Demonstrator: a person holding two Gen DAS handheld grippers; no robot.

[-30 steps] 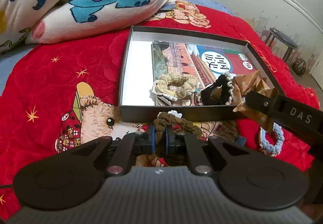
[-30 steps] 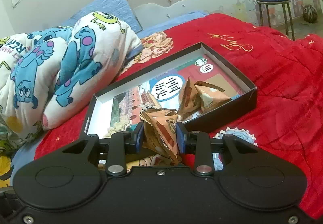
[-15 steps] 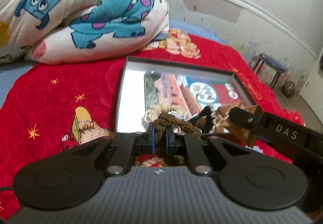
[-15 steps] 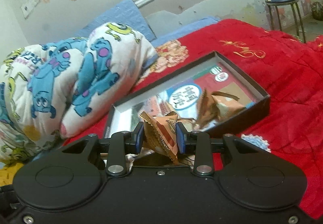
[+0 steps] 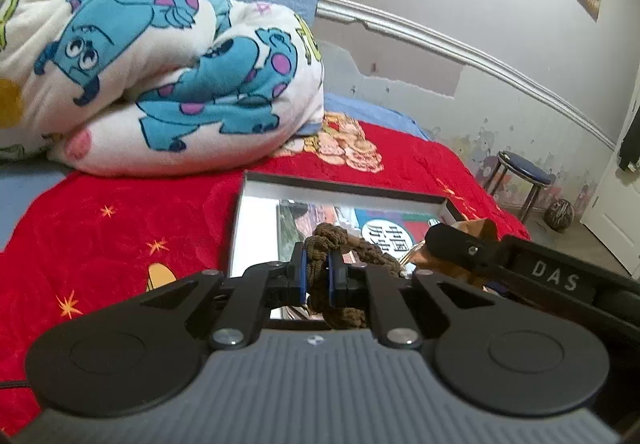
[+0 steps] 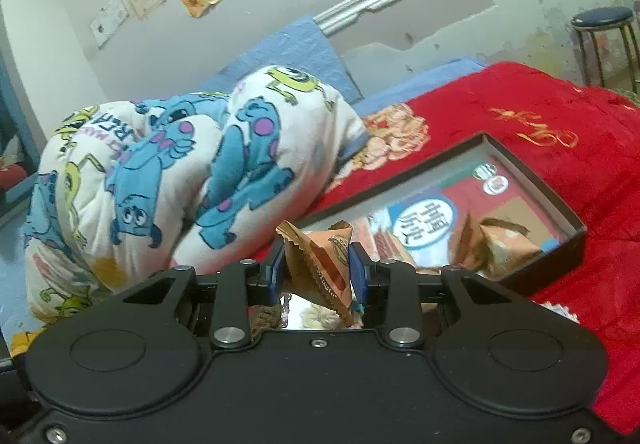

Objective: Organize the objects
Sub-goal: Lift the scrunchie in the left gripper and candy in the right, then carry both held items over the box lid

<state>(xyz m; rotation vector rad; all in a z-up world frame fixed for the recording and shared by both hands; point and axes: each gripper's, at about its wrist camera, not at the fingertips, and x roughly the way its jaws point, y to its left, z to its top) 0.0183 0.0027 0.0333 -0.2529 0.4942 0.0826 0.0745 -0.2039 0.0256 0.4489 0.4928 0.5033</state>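
Observation:
My left gripper (image 5: 317,276) is shut on a brown knitted scrunchie (image 5: 340,244) and holds it raised over the near edge of the shallow black box (image 5: 340,186). My right gripper (image 6: 318,270) is shut on an orange triangular snack packet (image 6: 320,264), lifted in front of the same box (image 6: 560,204). The right gripper's finger (image 5: 460,246) shows in the left wrist view, just right of the scrunchie. Two more orange packets (image 6: 496,240) lie in the box's right end on a printed booklet (image 6: 424,216).
A red blanket (image 5: 120,228) covers the bed. A rolled white quilt with blue monsters (image 5: 160,76) lies behind the box at left. A blue-topped stool (image 5: 520,176) and a ball stand on the floor by the far wall. A pale blue scrunchie's edge (image 6: 560,310) lies right of the box.
Both grippers have risen and tilted up with their loads. The box now sits lower in both views and its near contents are hidden behind the fingers.

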